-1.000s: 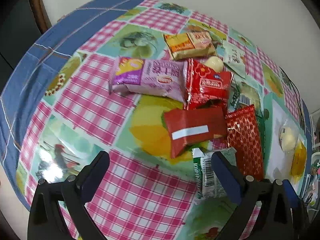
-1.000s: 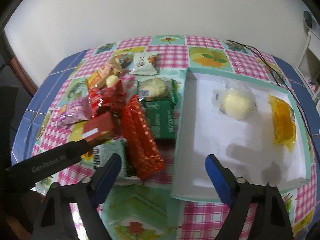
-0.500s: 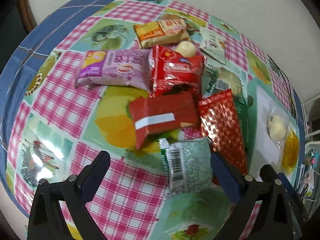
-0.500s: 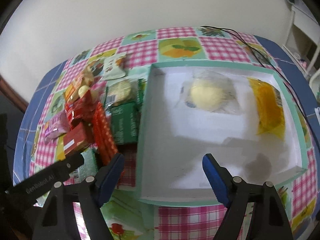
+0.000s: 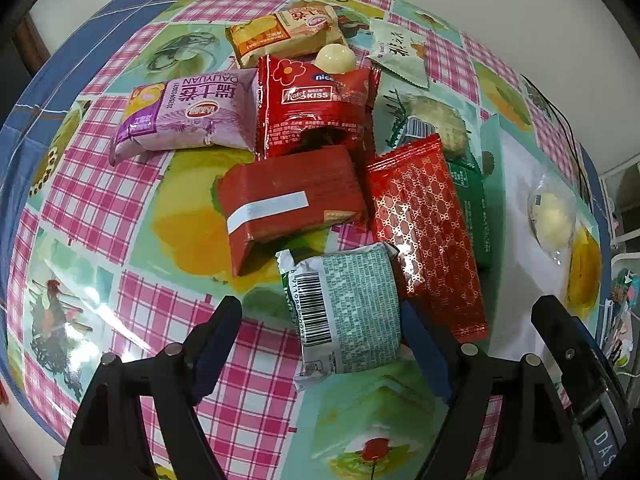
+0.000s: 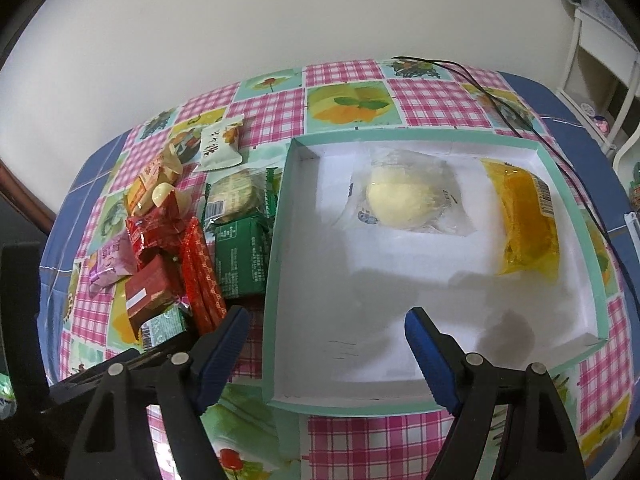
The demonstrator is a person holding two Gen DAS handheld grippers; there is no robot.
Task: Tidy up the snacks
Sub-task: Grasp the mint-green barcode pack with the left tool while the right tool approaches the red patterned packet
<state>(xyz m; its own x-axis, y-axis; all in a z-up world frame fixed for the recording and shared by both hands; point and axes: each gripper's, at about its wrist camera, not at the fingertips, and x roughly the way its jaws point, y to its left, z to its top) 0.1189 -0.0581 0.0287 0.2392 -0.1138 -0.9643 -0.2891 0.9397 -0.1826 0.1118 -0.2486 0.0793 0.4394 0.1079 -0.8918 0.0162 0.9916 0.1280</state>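
A pile of snack packets lies on the checked tablecloth. My left gripper (image 5: 320, 340) is open, low over the pile, its jaws on either side of a pale green barcoded packet (image 5: 348, 312). Behind it lie a red box-shaped packet (image 5: 288, 204), a long red patterned packet (image 5: 428, 232), a red Kiss packet (image 5: 316, 108) and a purple packet (image 5: 188, 116). My right gripper (image 6: 326, 344) is open and empty above the near-left part of a white box with a teal rim (image 6: 276, 256). In the box lie a clear-wrapped pale bun (image 6: 404, 200) and a yellow packet (image 6: 528, 220).
An orange packet (image 5: 284, 34), a white ball (image 5: 335, 58), a white sachet (image 5: 400, 54), a round cracker packet (image 6: 236, 196) and a dark green packet (image 6: 240, 260) lie around the pile. A black cable (image 6: 500, 100) runs past the box's far right. A white shelf (image 6: 600, 52) stands at right.
My left gripper has moved forward and down until its jaws flank the pale green packet. My right gripper has swung right, over the box.
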